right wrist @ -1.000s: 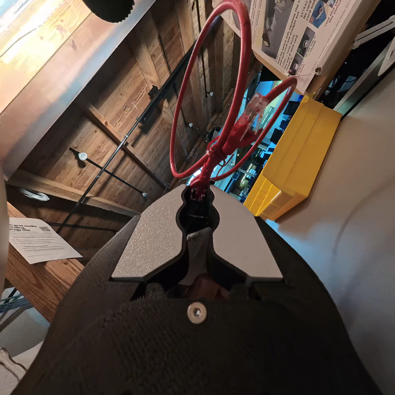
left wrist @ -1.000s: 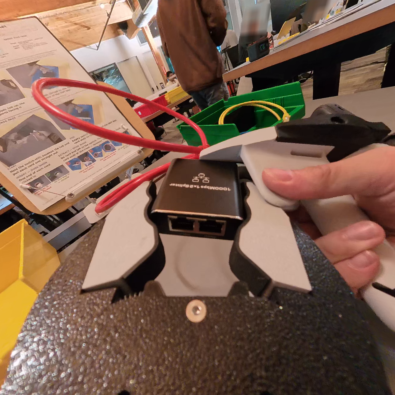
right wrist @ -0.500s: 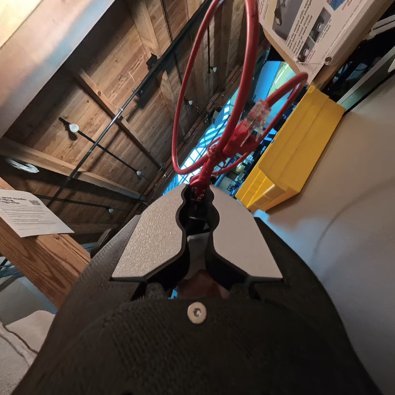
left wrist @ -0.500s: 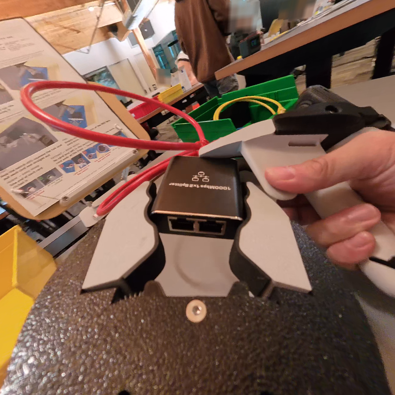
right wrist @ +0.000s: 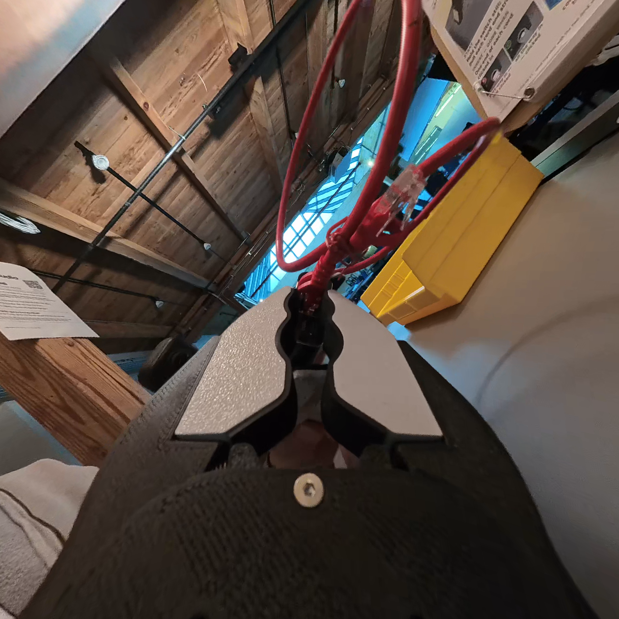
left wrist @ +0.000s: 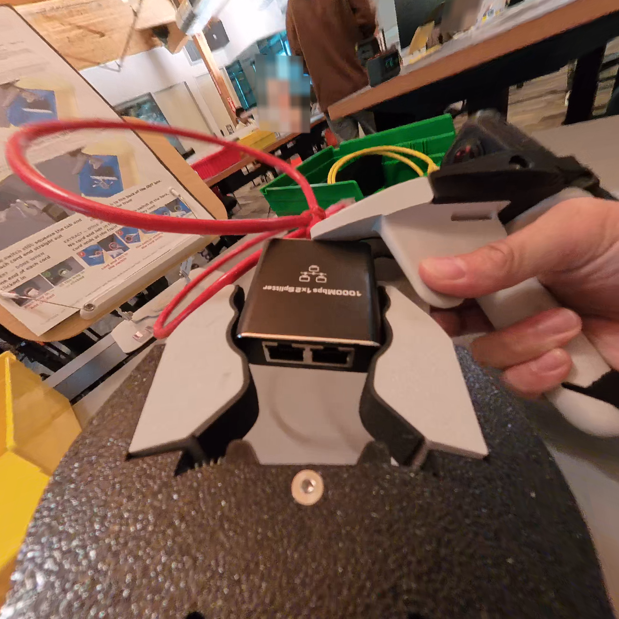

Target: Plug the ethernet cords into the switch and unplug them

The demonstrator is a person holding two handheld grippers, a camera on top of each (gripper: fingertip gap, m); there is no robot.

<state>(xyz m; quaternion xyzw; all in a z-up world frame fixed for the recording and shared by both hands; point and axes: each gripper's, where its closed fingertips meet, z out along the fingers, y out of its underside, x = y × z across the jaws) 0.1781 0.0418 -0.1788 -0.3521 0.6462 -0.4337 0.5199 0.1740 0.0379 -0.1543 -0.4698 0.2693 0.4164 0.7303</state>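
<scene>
My left gripper point(left wrist: 310, 294) is shut on a small black switch point(left wrist: 311, 298). Its two empty ports point(left wrist: 308, 355) face the camera. My right gripper point(right wrist: 310, 294) is shut on one plug end of a coiled red ethernet cord point(right wrist: 398, 127). In the left wrist view the right gripper point(left wrist: 368, 211), held by a hand point(left wrist: 542, 281), sits just behind the switch's far end, with the red cord point(left wrist: 134, 214) looping out to the left. The cord's other clear plug point(right wrist: 407, 189) hangs free. Whether the held plug touches the switch is hidden.
A yellow bin point(left wrist: 23, 435) stands at the left, also in the right wrist view point(right wrist: 462, 241). A green bin point(left wrist: 355, 174) with a yellow cord point(left wrist: 378, 157) sits behind. An instruction board point(left wrist: 77, 214) leans at the left. A person stands beyond by a wooden table point(left wrist: 469, 63). Left and right tips are no more than a few centimetres apart.
Both grippers have shifted slightly with their loads. The red loop has drifted left and the hand lower in the left view. Both grips are unchanged.
</scene>
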